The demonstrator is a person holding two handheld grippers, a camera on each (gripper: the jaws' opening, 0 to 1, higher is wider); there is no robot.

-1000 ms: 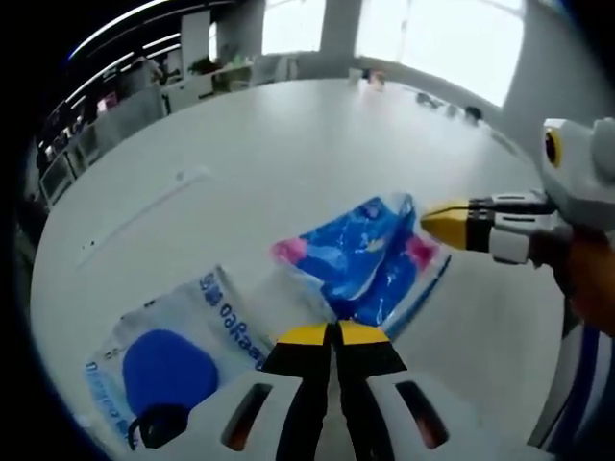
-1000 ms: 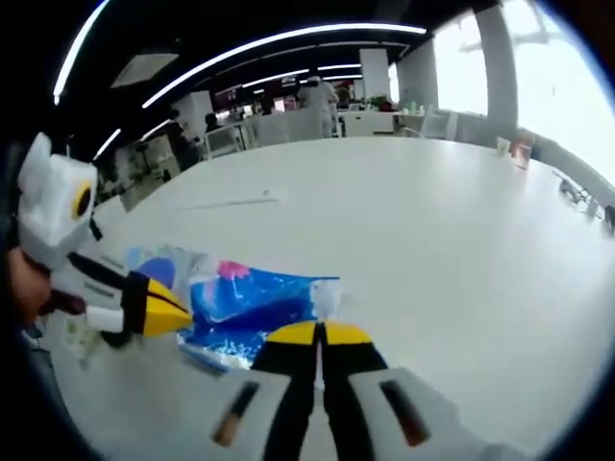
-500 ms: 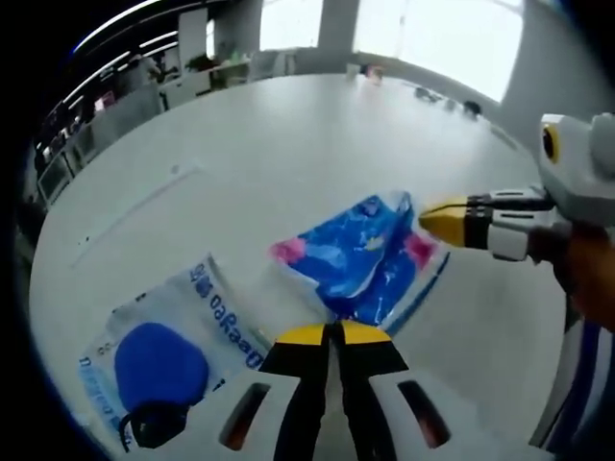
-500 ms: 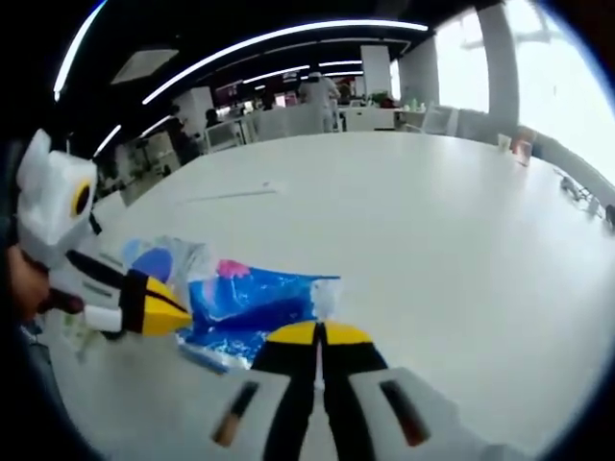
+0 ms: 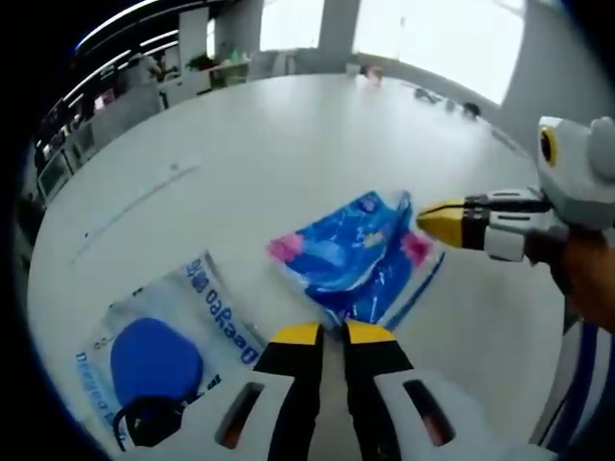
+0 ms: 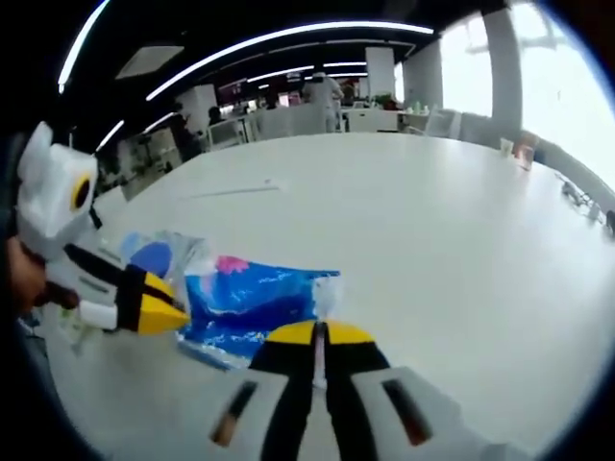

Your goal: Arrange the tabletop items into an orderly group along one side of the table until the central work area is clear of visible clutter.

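Note:
A blue plastic packet (image 5: 357, 257) with pink corners lies flat on the white round table (image 5: 288, 144). Just short of its near edge, my left gripper (image 5: 332, 333) stands slightly open with nothing between the tips. My right gripper (image 5: 425, 220) comes in from the right, and its yellow tip meets the packet's far corner. In the right gripper view the packet (image 6: 252, 300) ends in a clear edge running into my shut right gripper (image 6: 320, 333). A clear bag (image 5: 163, 351) holding a round blue thing lies left of the packet. The left gripper (image 6: 161, 314) shows at the left.
A long thin clear strip (image 5: 135, 197) lies farther out on the table, also seen as the strip (image 6: 235, 191) in the right gripper view. Small items (image 5: 370, 73) stand at the far rim, among them an orange cup (image 6: 524, 149). Desks and people fill the background.
My left gripper's jaws, shut at the packet's near edge before, have parted a little. The packet now lies flatter. The right gripper has stayed at the far corner.

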